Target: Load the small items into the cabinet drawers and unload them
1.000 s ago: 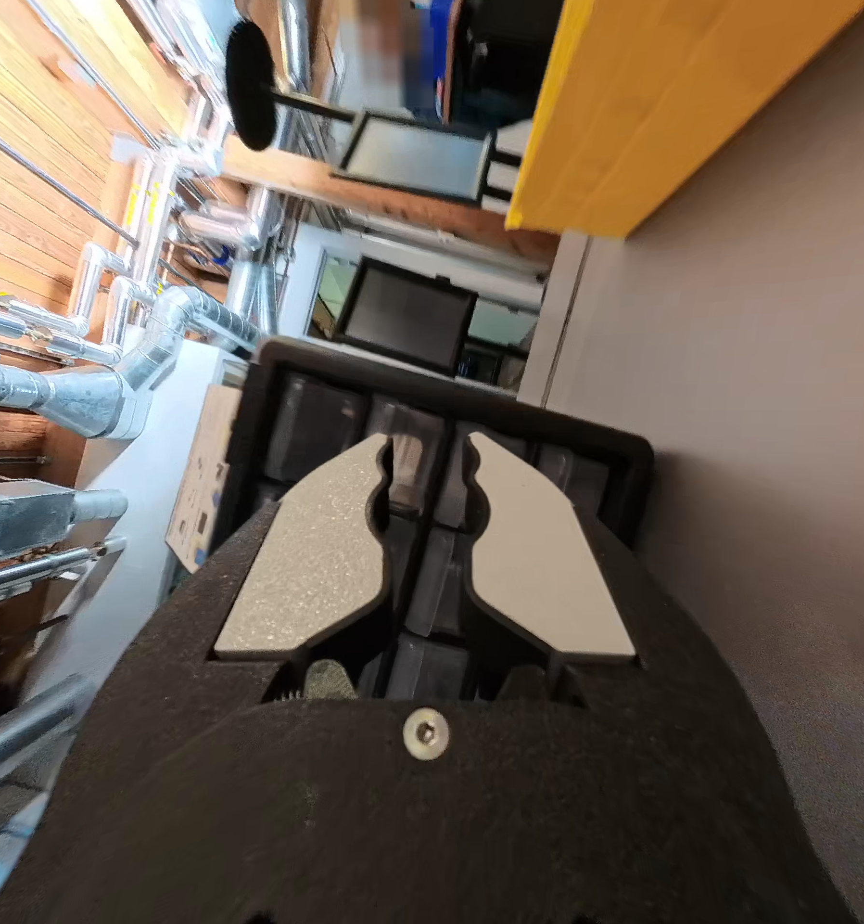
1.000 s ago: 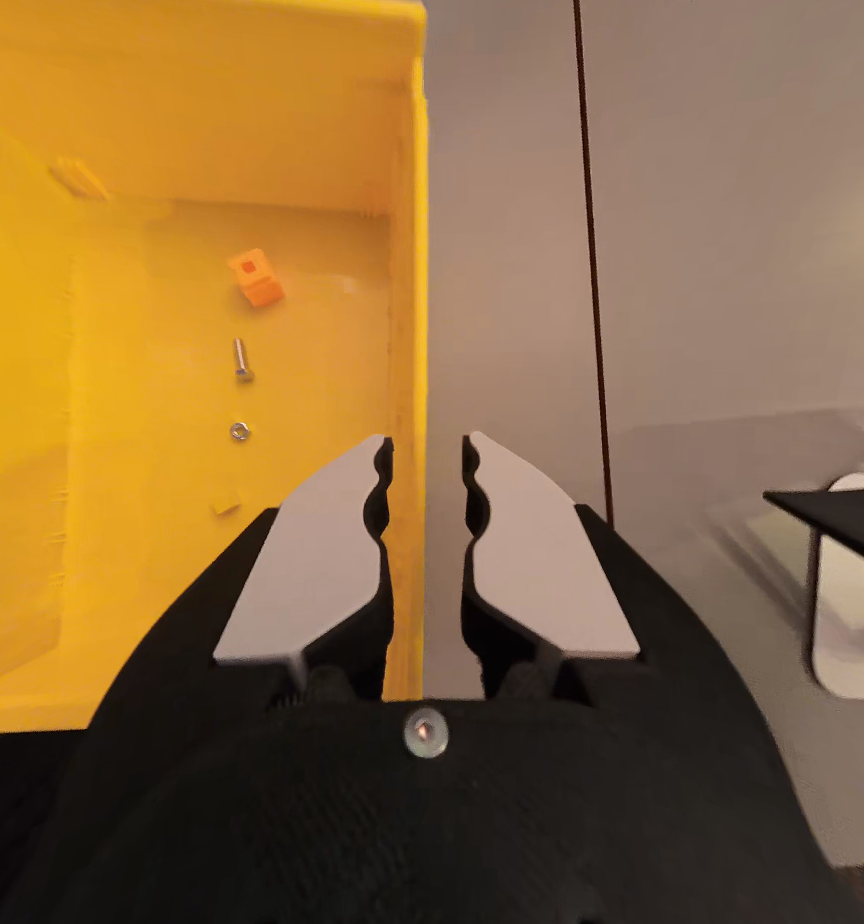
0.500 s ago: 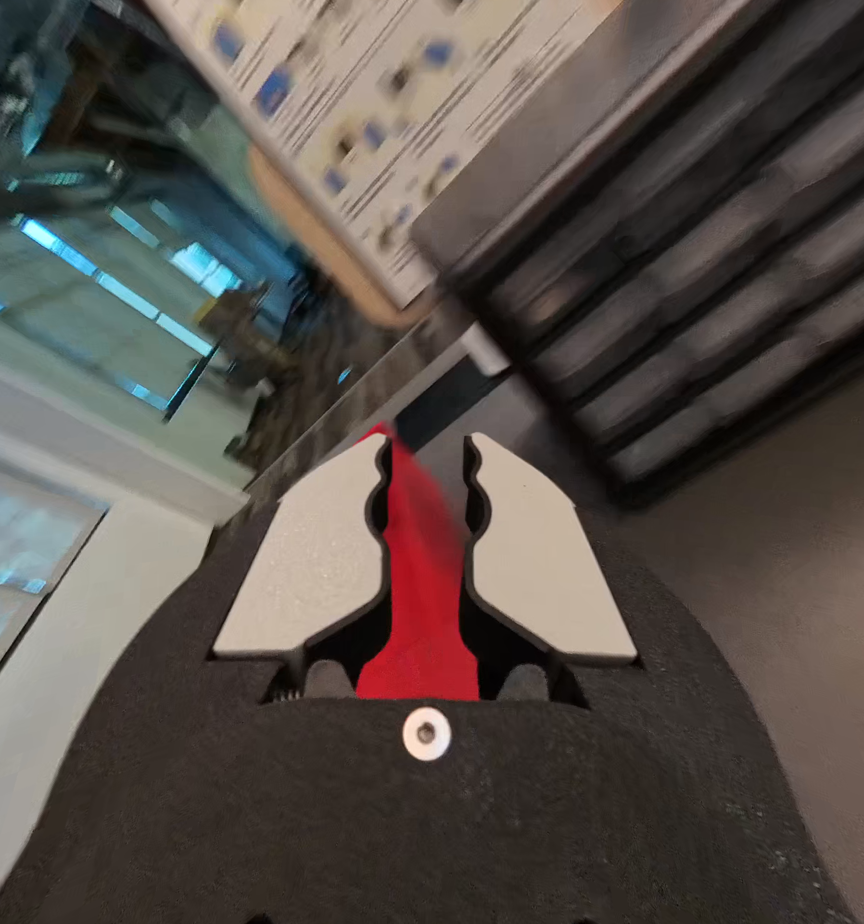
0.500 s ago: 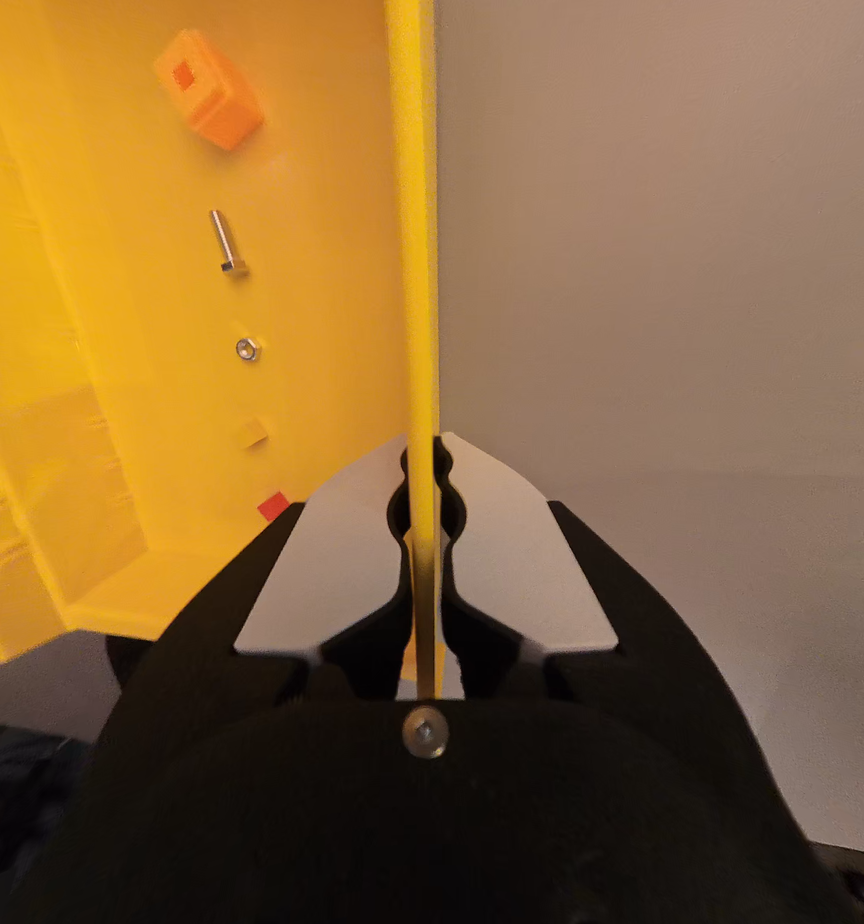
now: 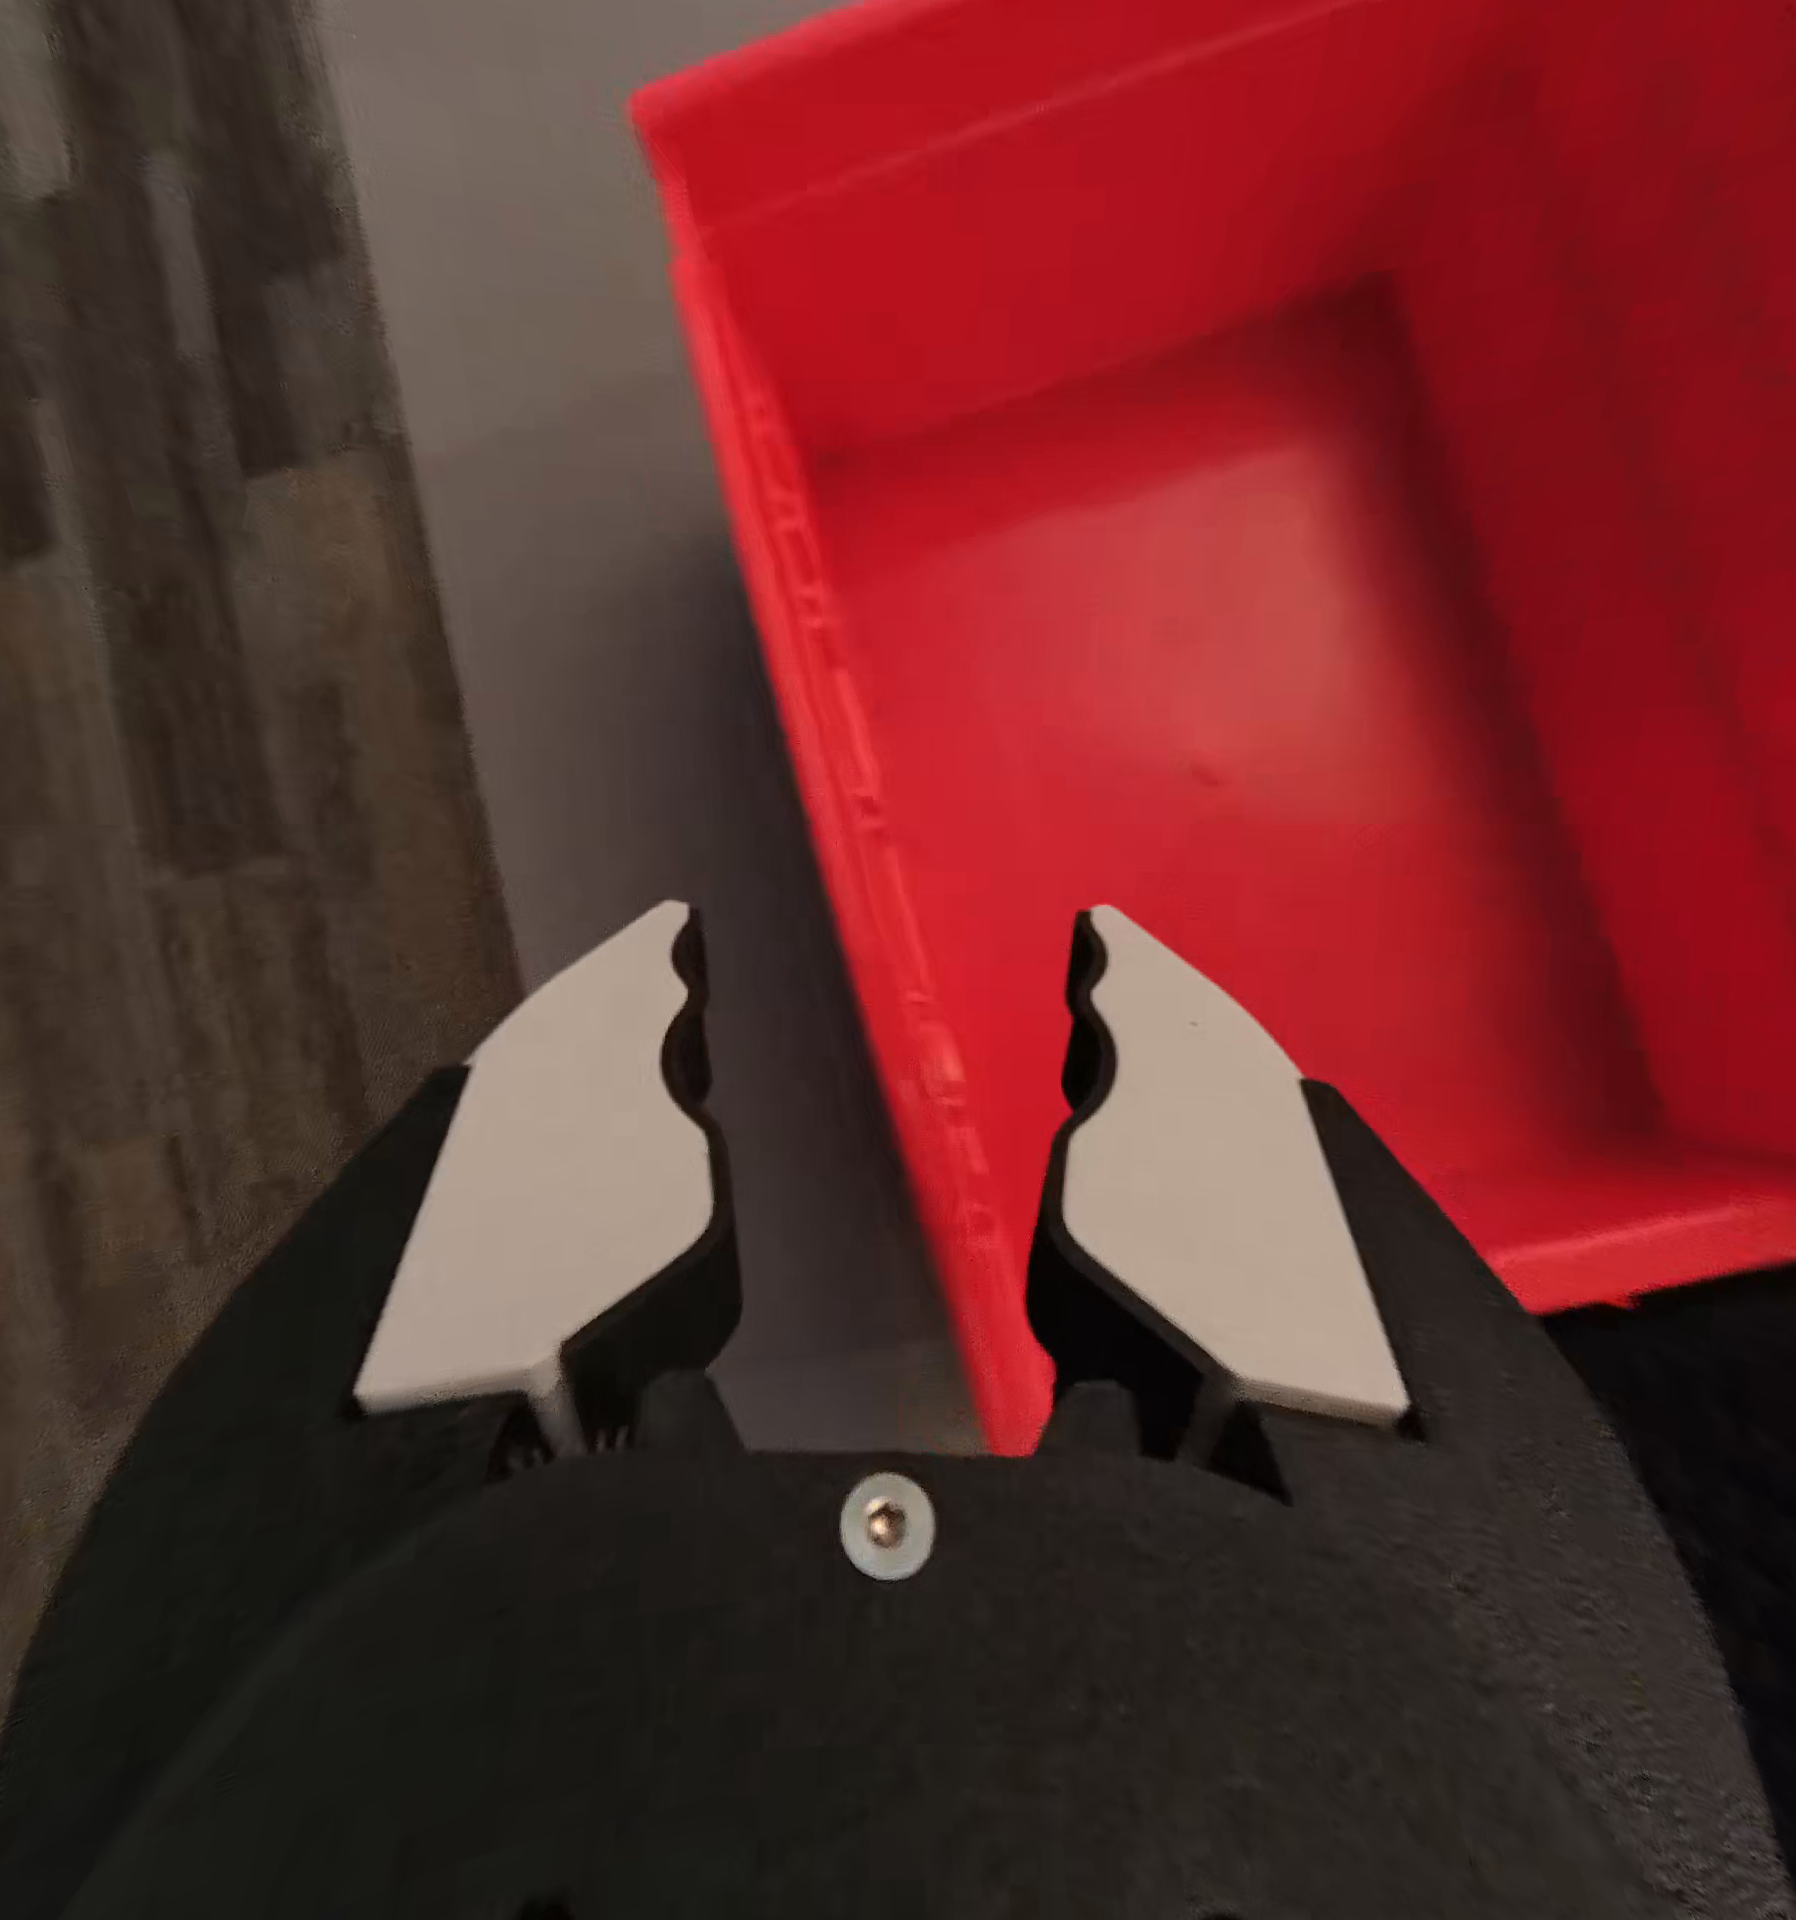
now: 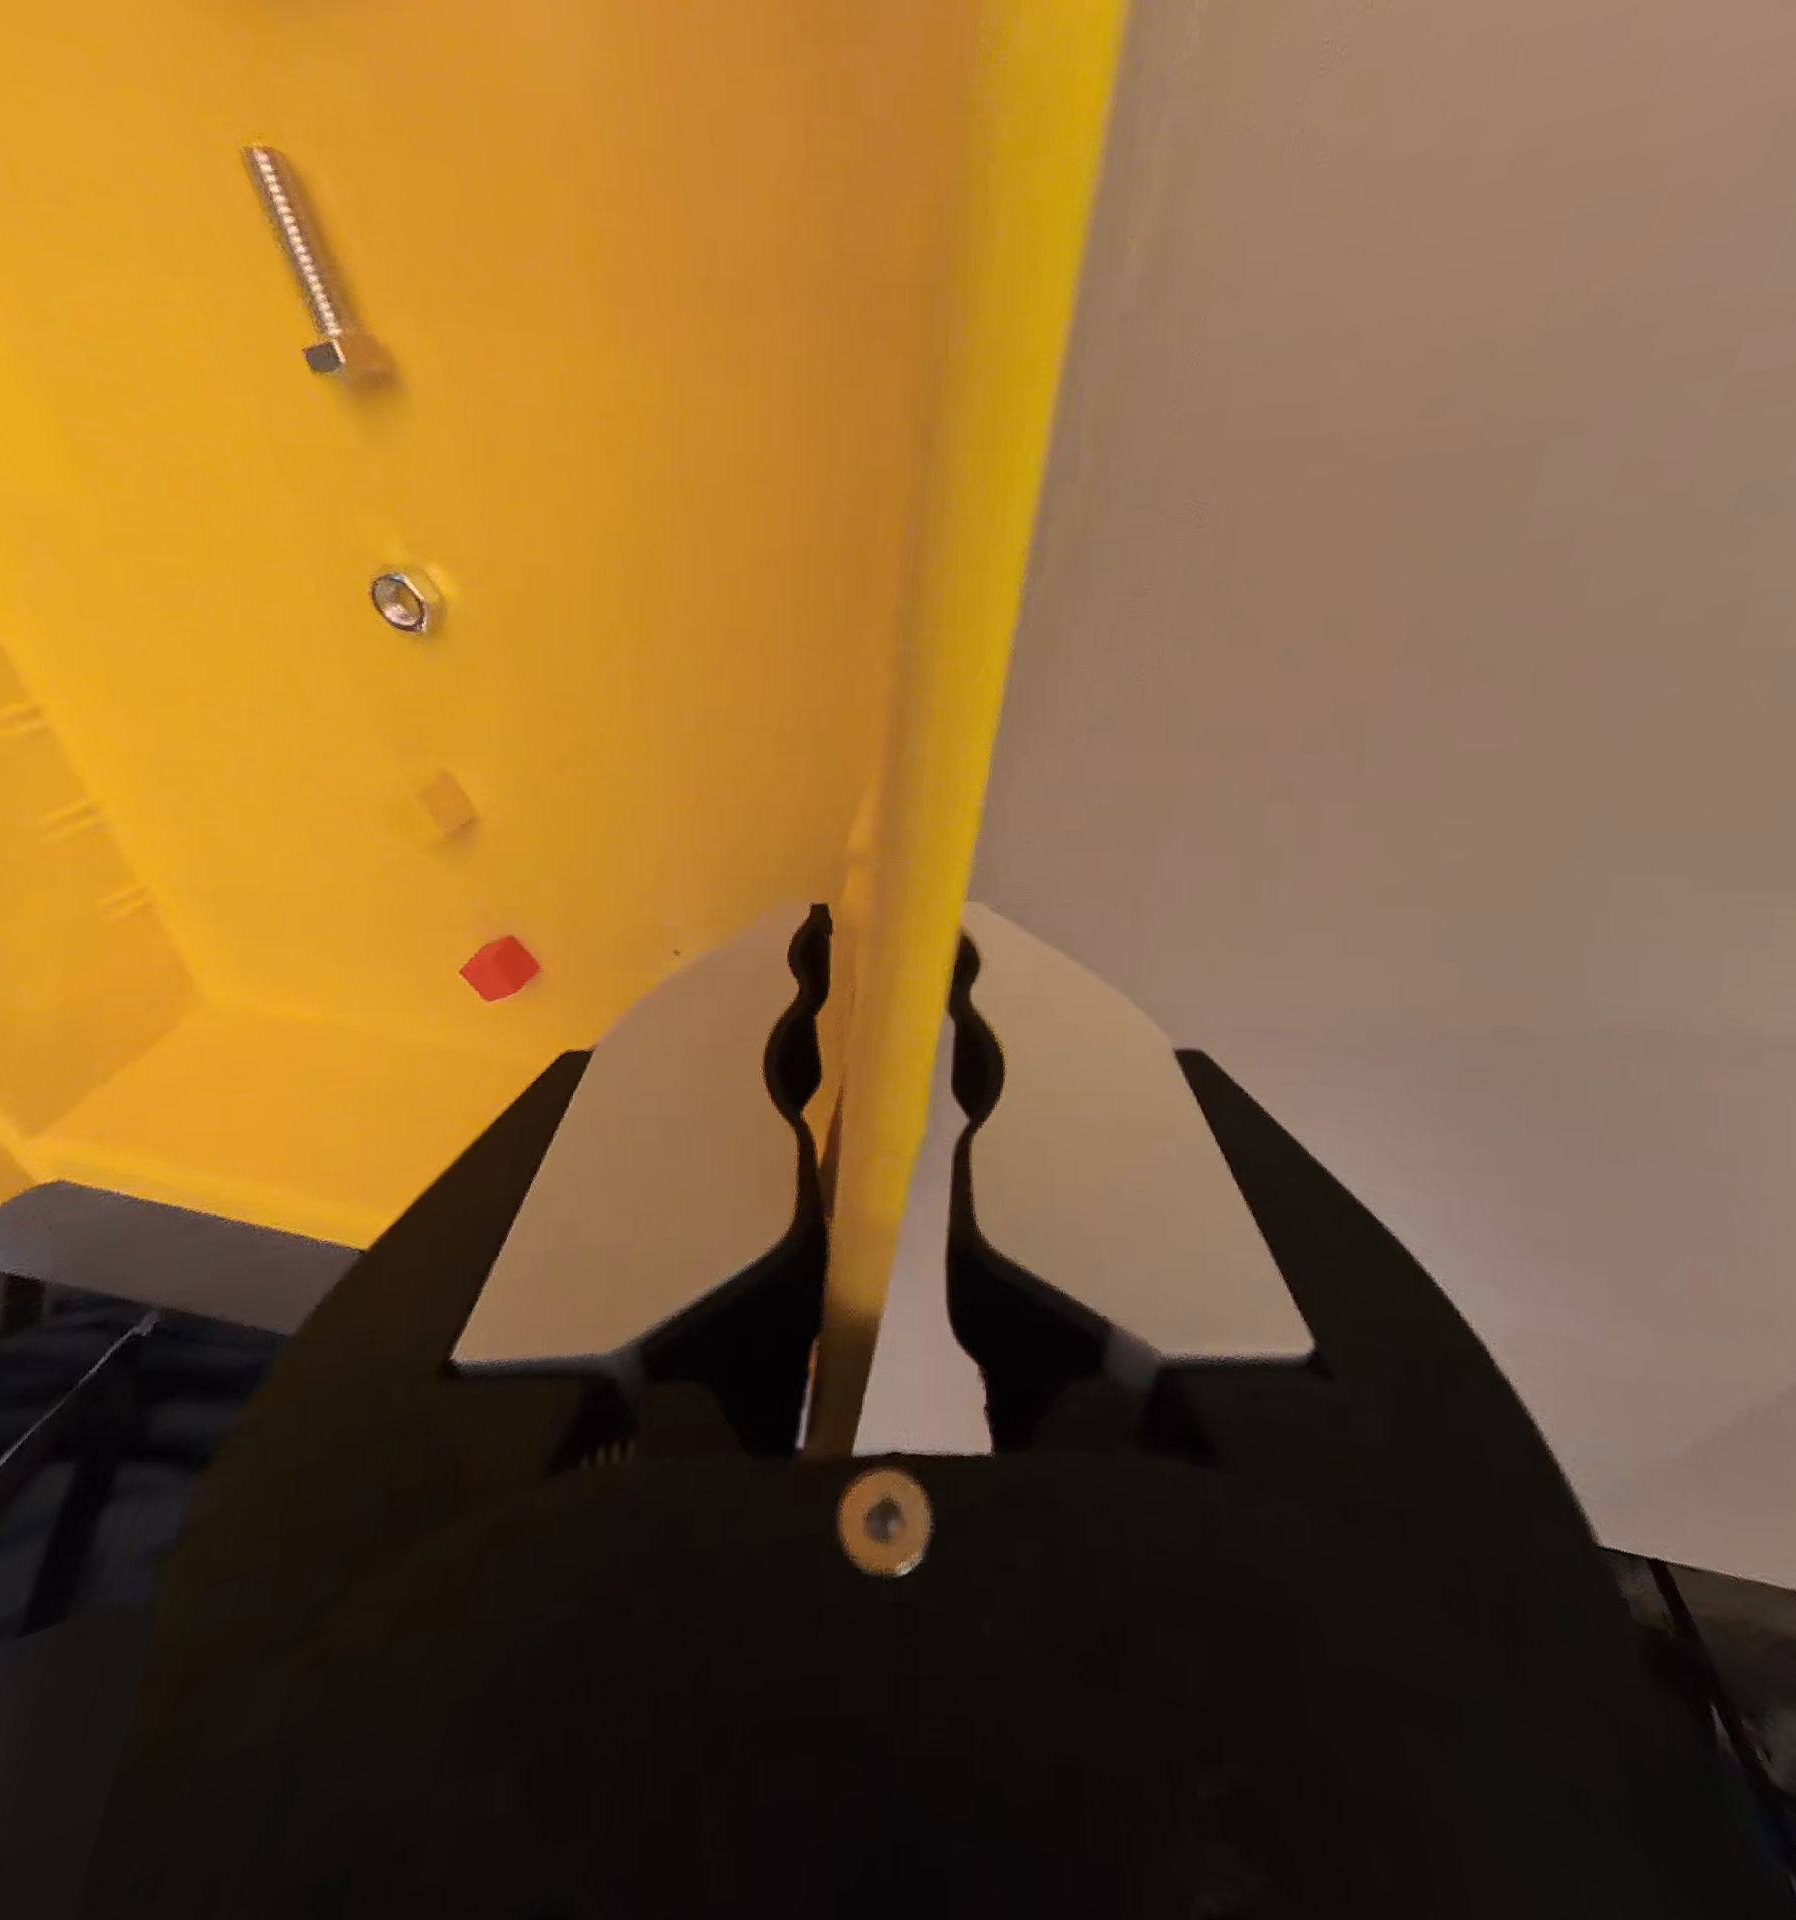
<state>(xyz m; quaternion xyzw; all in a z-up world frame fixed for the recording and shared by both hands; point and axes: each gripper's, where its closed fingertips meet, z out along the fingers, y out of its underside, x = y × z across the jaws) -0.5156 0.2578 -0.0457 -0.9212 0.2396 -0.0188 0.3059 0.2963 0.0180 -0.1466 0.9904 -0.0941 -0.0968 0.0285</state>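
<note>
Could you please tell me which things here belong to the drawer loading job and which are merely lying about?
Belonging to the job:
- yellow plastic bin
- threaded steel bolt
- steel hex nut
- small yellow block
- small red block
- empty red plastic bin

Lying about:
- grey tabletop
- wood-pattern floor
- dark cables

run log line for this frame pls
left gripper: open, astride red bin wall | right gripper: shut on yellow bin wall | yellow bin: bolt, nut, red cube
</note>
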